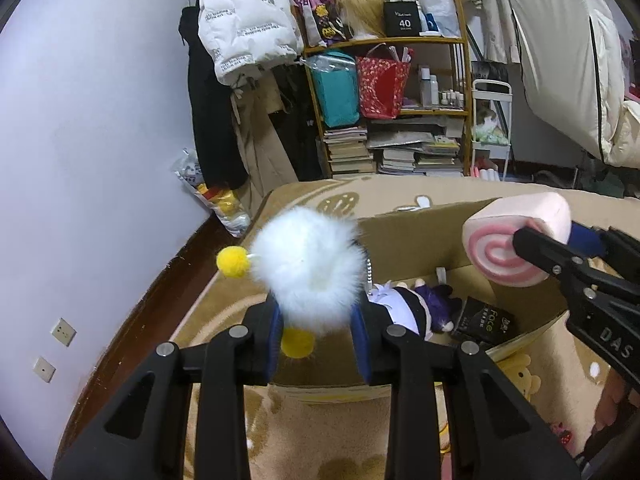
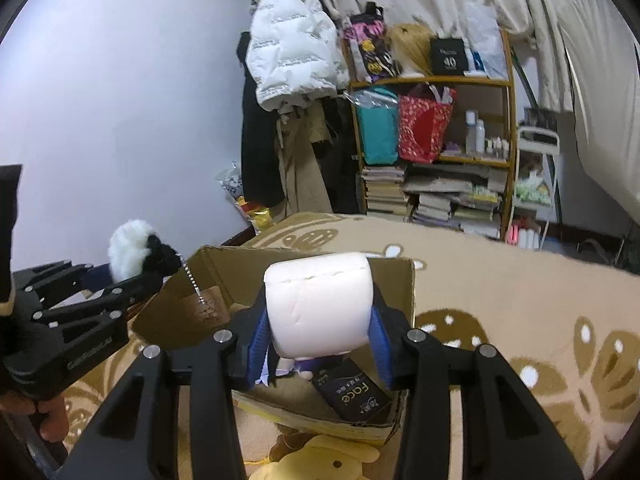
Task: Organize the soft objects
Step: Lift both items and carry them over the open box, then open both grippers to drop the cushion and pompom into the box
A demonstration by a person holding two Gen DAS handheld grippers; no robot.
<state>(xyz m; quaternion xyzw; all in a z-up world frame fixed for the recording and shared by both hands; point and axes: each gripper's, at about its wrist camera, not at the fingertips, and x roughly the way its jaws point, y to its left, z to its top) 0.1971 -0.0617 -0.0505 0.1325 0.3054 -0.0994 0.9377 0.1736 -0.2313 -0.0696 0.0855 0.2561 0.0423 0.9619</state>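
My left gripper (image 1: pixel 316 316) is shut on a fluffy white plush (image 1: pixel 310 270) with yellow pompoms and a bead chain, held above the near left edge of an open cardboard box (image 1: pixel 404 236). From the right wrist view the plush (image 2: pixel 128 248) and left gripper (image 2: pixel 132 280) show at the left. My right gripper (image 2: pixel 318 332) is shut on a pink swirl roll-cake plush (image 2: pixel 318 306), held over the box (image 2: pixel 396 280); it also shows in the left wrist view (image 1: pixel 516 240). A small doll in purple (image 1: pixel 416 304) and a black "Face" packet (image 1: pixel 486 320) lie inside the box.
The box stands on a tan patterned rug (image 2: pixel 520 280). A yellow bear plush (image 2: pixel 320 460) lies by the box's near side. A loaded bookshelf (image 1: pixel 400 100), hanging coats (image 1: pixel 244 20) and a white cart (image 1: pixel 490 132) stand at the back wall.
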